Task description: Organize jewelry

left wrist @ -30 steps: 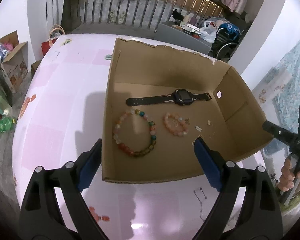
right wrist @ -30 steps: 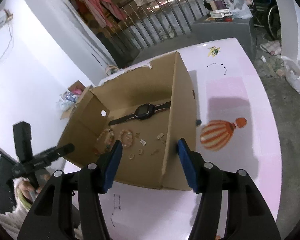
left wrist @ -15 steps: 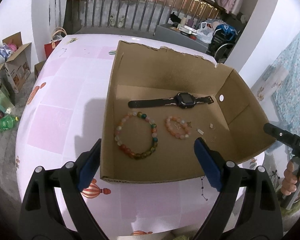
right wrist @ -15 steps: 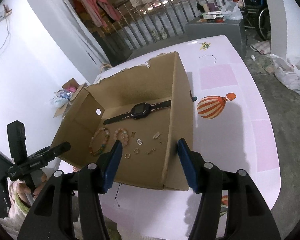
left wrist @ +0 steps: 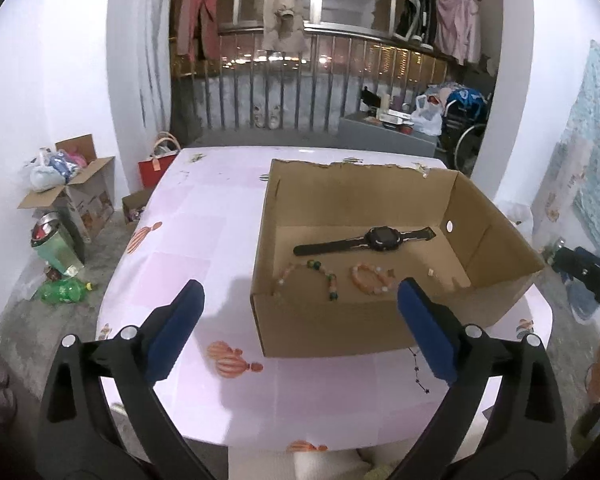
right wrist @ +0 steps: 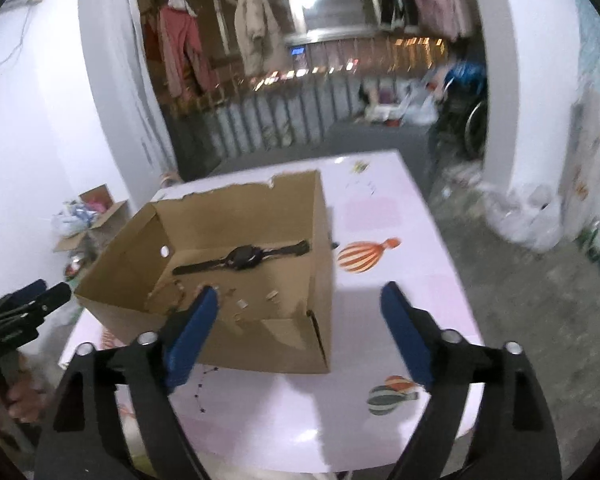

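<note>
Reaching into the cardboard box [left wrist: 332, 328] risks clipping its near wall and shoving it across the pink table [left wrist: 188, 232], scattering the small pieces. From left: the left gripper [left wrist: 296, 324] is opening, empty; beaded bracelet [left wrist: 312, 276], pink bracelet [left wrist: 370, 278] and black watch [left wrist: 364, 240] lie beyond it on the box floor; the right gripper [right wrist: 300, 330] is also opening, empty.

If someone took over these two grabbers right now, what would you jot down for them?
Left gripper: jaws opening, nothing between them.
Right gripper: jaws opening, nothing held.
Both hang in front of the cardboard box on the pink table.
In the box: black watch, multicoloured bead bracelet, pink bead bracelet, small loose pieces.
Done: apparently all boxed.
Left: possibly nothing.
</note>
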A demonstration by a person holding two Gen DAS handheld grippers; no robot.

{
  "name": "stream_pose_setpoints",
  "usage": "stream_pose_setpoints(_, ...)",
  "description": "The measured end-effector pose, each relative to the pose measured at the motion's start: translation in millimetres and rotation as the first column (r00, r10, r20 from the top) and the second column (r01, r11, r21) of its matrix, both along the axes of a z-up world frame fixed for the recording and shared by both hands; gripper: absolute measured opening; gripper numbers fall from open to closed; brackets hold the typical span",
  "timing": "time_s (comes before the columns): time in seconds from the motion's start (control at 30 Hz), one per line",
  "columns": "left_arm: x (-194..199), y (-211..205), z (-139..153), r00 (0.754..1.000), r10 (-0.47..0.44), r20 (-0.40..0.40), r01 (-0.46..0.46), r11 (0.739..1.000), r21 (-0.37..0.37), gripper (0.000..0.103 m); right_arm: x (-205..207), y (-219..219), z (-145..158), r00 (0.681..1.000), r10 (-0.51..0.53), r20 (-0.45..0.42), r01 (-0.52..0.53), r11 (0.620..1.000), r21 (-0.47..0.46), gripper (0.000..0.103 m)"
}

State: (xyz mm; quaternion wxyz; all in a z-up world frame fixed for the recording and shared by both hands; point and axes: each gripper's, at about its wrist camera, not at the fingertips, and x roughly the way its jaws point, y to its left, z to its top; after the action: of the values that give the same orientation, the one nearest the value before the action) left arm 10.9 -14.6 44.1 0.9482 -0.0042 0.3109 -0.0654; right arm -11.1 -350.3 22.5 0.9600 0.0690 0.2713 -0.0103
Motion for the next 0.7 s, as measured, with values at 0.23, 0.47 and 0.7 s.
stream_pose_setpoints(0.23,-13.9,-4.3,-3.2,0.999,0.034,-0.006,-0.034,0.999,0.014,0.095,-26.9,24.0,5.0,0.994,-0.057,0.096,0.067,0.992,-0.106,0.097)
stream_pose_setpoints(0.47,-25.9,-0.1,-1.4,0.997,0.082,0.012,-0.082,0.995,0.061,0.095,-33.3,41.2,3.7,0.995,-0.07,0.072,0.079,0.989,-0.125,0.097)
stream_pose_setpoints(0.7,-34.9,13.4,10.1,0.986,0.156,0.057,-0.16,0.985,0.069,0.095,-31.8,47.8,10.0,0.996,-0.09,0.017,0.092,0.99,-0.107,0.097)
